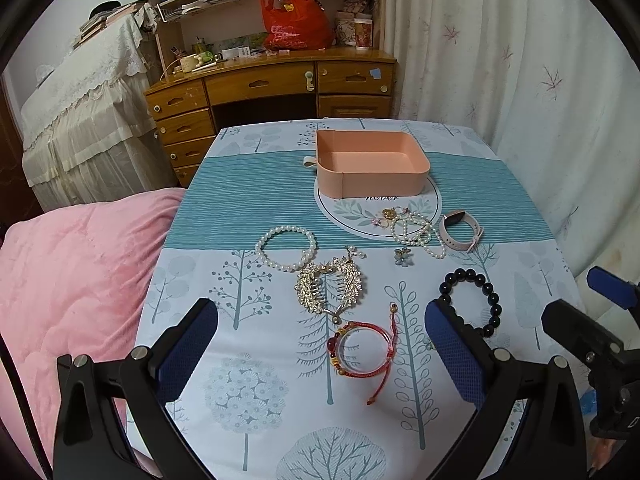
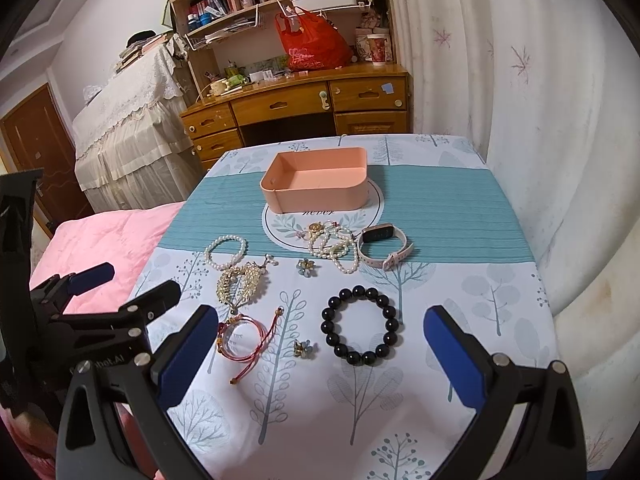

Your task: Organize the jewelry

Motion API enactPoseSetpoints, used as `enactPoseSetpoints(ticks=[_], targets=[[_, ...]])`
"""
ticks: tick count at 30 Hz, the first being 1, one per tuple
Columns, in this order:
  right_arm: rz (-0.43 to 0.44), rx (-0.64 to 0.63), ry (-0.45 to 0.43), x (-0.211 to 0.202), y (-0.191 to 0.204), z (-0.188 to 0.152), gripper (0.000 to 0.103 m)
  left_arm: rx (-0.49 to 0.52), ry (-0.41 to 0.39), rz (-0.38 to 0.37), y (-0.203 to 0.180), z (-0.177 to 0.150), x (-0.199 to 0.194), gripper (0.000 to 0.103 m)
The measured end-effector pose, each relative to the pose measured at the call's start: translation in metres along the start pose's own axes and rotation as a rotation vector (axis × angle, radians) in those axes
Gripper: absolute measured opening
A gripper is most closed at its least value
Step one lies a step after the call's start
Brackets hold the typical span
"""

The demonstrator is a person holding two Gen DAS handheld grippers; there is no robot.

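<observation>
Tray: one peach plastic tray (image 1: 372, 168), square with rounded corners, nothing in it, at the far end of the desk (image 2: 460, 204).
Bracelets: three loose; one white pearl bracelet (image 1: 286, 249), one black bead bracelet (image 2: 363, 325) of glossy round beads, one red cord bracelet (image 1: 362, 348) with amber beads.
Other pieces: one gold rhinestone hair claw (image 1: 330, 286); one pink-strapped watch (image 2: 384, 247); one tangled pearl strand (image 2: 334, 246); two small flower pieces, one (image 2: 306, 268) near the strand, one (image 2: 305, 348) beside the black beads.
Left gripper (image 1: 320, 344): fingers spread, holding nothing; red cord bracelet lies between them.
Right gripper (image 2: 320, 346): fingers spread, holding nothing; black bead bracelet lies between them.
</observation>
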State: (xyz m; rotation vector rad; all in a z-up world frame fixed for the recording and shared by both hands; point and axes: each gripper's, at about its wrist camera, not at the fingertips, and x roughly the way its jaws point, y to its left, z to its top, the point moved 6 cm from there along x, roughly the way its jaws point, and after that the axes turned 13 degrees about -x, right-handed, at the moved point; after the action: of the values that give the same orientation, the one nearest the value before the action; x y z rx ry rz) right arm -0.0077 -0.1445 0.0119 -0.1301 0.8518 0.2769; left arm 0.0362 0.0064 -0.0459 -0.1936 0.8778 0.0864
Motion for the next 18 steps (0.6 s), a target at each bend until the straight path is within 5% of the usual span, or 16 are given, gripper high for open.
enactPoseSetpoints(ticks=[12,18], targets=[[0.031,-0.03,-0.078,-0.011,0.0,-0.012,0.103,-0.036,0.005,0.014,0.021,-0.006,-0.011,0.102],[-0.053,-0.116,-0.119,-0.012,-0.001,-0.02,0.103,-0.007,0.03,0.023,0.028,-0.017,-0.001,0.102]])
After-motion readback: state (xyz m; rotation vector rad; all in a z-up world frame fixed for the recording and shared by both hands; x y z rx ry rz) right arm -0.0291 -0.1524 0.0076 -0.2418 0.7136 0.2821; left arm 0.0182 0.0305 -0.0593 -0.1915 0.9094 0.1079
